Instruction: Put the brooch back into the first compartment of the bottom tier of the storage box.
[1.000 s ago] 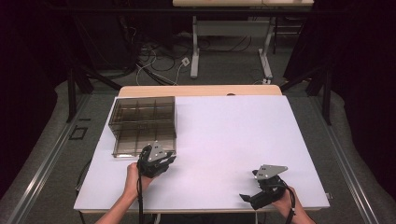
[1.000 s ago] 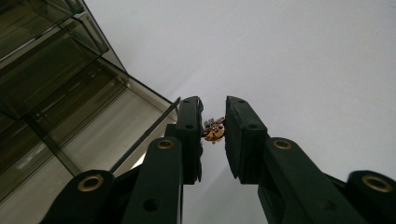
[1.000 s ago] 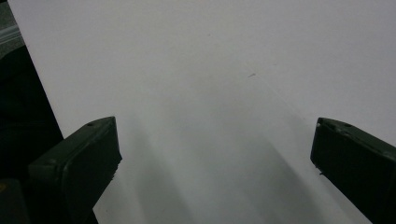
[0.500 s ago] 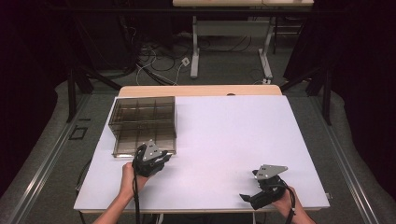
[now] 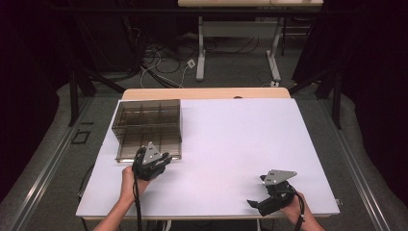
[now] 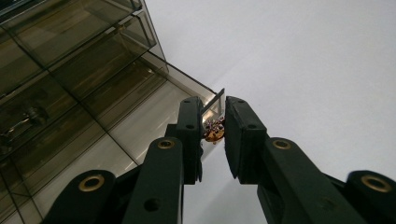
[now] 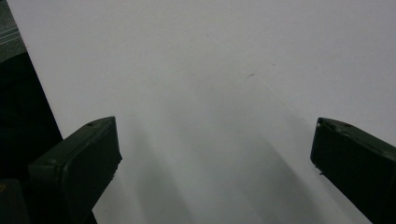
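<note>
At the table's left, a smoky clear compartment box [image 5: 148, 127] sits on the white tabletop [image 5: 231, 144]. The left gripper [image 6: 214, 133] is at its near right corner, jaws clenched on a small copper-coloured piece [image 6: 214, 134] just beside the box's corner tab. Far to the right, near the front edge, the right gripper [image 5: 262, 202] rests with its jaws spread wide, grasping nothing.

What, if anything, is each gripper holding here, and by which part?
The left gripper has its jaws closed on a small brown, speckled object, gripped by its sides beside the smoky plastic drawer box. The right gripper holds nothing.
</note>
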Action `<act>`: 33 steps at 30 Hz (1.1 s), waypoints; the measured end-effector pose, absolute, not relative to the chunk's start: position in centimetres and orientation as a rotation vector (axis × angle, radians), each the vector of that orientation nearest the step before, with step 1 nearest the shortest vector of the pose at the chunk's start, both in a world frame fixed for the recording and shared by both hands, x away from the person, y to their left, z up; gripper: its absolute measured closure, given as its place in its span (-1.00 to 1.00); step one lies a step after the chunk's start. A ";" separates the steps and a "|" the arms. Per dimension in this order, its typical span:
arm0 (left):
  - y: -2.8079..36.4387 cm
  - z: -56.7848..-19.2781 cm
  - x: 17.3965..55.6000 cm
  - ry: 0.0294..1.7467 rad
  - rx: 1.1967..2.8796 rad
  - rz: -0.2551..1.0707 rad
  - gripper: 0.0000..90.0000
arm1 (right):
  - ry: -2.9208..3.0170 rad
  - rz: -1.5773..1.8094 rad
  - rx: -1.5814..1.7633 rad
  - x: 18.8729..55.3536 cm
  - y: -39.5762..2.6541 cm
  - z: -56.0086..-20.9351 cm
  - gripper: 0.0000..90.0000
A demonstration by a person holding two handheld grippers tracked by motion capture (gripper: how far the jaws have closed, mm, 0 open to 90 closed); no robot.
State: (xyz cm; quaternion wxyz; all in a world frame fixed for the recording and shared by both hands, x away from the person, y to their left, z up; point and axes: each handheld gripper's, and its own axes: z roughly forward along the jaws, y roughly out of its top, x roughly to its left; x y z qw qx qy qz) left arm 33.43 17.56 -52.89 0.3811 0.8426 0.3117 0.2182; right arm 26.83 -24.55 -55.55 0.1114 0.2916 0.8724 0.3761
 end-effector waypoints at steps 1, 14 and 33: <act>17.7 -52.8 33.5 0.795 2.153 0.561 0.69 | 2.567 1.103 0.856 26.8 -24.6 -55.5 -0.98; 18.8 -52.7 33.9 0.834 2.133 0.600 0.69 | 2.565 1.104 0.855 26.8 -24.6 -55.5 -0.98; 20.3 -52.6 34.3 0.890 2.101 0.659 0.70 | 2.546 1.114 0.858 26.8 -24.6 -55.6 -0.98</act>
